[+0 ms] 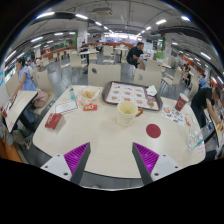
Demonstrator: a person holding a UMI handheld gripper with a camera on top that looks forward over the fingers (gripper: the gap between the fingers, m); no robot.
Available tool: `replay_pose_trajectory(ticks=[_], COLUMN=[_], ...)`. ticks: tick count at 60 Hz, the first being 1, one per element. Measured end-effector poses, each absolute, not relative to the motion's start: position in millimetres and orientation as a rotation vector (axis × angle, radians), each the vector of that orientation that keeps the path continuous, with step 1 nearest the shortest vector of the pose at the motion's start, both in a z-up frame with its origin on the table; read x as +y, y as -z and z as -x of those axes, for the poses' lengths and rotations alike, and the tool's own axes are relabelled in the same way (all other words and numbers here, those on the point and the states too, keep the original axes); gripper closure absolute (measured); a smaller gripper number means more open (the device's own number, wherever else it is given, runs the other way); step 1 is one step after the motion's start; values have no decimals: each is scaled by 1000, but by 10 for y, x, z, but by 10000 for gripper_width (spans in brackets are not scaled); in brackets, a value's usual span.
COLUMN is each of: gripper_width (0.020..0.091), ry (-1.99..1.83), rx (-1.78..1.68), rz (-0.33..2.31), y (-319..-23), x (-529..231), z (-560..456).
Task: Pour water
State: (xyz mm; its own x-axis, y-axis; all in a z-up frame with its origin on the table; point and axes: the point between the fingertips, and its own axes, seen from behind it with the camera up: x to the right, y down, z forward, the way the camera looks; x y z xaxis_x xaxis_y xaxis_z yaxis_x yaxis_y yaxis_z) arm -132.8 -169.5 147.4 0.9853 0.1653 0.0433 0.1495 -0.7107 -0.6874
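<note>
Claw (111,160): 2 fingers spread wide, nothing between them. Left pad (76,156) and right pad (146,157) both magenta, both hanging over the near edge of a pale table (105,140), touching nothing.

Ahead of the fingers, bare tabletop. Beyond that, near the table's middle: a yellowish cup (127,111), upright, standing alone. Cannot tell whether it holds water. It sits well beyond the fingertips, slightly toward the right finger's side.

Just ahead of the right finger: a flat dark red disc (153,130) lying on the table, near the cup but apart from it.

Behind the cup: a grey tray (131,96) with rows of small pale items; too small to identify.

Left of the tray: a red and white packet (89,102) and a white sheet (66,104). Farther left, near the table's edge: a red packet (54,120).

Far right edge of the table: a red can (181,103), upright.

Background: large hall with more tables and chairs, ceiling strip lights. A person in dark clothing (133,54) stands behind the table; another person (204,100) at the right.
</note>
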Motion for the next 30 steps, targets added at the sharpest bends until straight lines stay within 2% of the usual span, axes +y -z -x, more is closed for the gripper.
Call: replay_pose_trajectory(ticks=[5,16,30], gripper_width=[254,254,256], ry=[-10,12,73], rx=[-190,-134,-54], rz=[2368,2357,2350], y=[-1477,-1386,-1086], x=[-1689,-1587,-1588], z=[1207,270,-1195])
